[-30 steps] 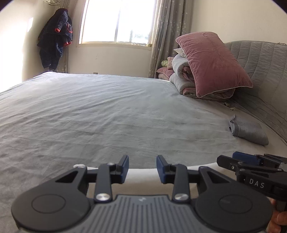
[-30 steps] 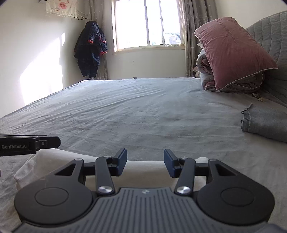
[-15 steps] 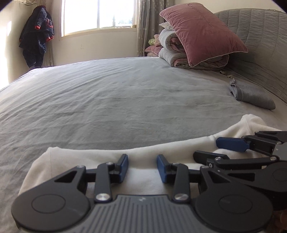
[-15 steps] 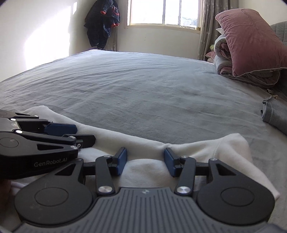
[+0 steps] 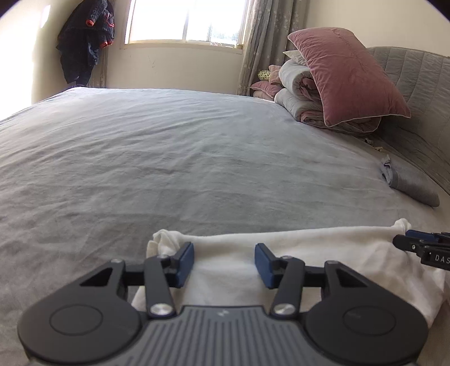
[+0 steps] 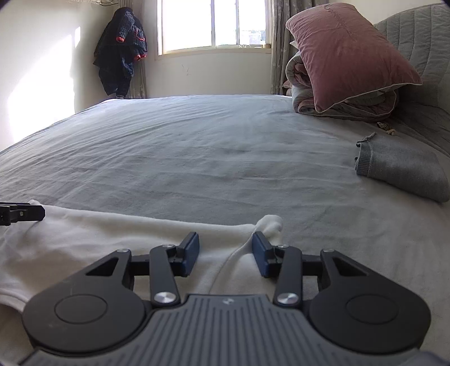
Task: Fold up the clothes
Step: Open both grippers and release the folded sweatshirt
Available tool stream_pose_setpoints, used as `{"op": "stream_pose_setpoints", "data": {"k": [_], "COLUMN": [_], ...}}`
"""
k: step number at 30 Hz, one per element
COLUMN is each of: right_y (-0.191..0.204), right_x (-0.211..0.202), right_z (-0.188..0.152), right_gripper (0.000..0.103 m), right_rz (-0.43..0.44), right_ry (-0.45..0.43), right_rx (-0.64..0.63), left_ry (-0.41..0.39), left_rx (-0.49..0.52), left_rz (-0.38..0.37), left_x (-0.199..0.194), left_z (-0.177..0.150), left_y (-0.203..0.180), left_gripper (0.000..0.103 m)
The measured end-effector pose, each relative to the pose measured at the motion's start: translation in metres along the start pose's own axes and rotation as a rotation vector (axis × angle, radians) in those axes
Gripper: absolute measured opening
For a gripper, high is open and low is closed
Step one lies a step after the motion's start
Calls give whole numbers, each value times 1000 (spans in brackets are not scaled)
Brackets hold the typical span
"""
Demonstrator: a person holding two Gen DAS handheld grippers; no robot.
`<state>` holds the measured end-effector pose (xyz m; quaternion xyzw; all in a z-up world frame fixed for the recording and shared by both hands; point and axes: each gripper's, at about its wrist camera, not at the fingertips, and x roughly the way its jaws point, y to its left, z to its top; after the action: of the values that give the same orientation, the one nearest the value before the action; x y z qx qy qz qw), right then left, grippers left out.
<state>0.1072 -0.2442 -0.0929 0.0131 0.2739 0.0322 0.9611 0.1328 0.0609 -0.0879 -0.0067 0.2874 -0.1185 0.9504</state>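
Through the left wrist camera, the left gripper (image 5: 224,263) is hovering low over a white garment (image 5: 323,247) that is lying along the near edge of a grey bed (image 5: 182,157). Its jaws have just been opening and are standing apart, with the cloth showing in the gap beneath them; the blue pads (image 5: 185,263) are not pressing on it. The garment's left corner is bunching up just beside the left pad. At the right edge, the tip of the right gripper (image 5: 413,245) is reaching in over the garment's far right corner. Further up the bed, a folded grey cloth (image 5: 410,183) is lying near the quilted headboard (image 5: 416,84), and a pink pillow (image 5: 346,76) is leaning on a rolled quilt (image 5: 298,93). A dark jacket (image 5: 84,39) is hanging beside the window (image 5: 185,19).

Through the right wrist camera, the right gripper (image 6: 225,254) is sitting over the white garment (image 6: 98,239) near its right end, where a small knot of cloth is poking up just past the right pad. Its jaws have just been closing, yet they are released, with a fold of the garment running between the pads (image 6: 191,253) untouched. The left gripper's tip (image 6: 24,213) is showing at the left edge, over the garment's other end. The folded grey cloth (image 6: 405,169) is lying well apart to the right.
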Motion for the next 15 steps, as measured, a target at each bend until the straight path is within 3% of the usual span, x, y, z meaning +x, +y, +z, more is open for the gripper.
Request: {"op": "stream_pose_setpoints", "data": {"k": [6, 8, 10, 15], "right_y": [-2, 2, 6, 5], "right_x": [2, -2, -9, -20], "right_z": [-3, -1, 3, 13], "right_gripper": [41, 43, 54, 59], "right_rz": [24, 16, 16, 11], "right_ry": [-1, -15, -29, -97], "right_rx": [3, -7, -24, -40], "left_ry": [-20, -25, -47, -94], "left_rx": [66, 70, 80, 72], "left_rz": [42, 59, 56, 59], "left_x": [-4, -9, -16, -19], "left_z": [-2, 1, 3, 13], "left_y": [-9, -15, -21, -24], "left_gripper": [47, 50, 62, 63]}}
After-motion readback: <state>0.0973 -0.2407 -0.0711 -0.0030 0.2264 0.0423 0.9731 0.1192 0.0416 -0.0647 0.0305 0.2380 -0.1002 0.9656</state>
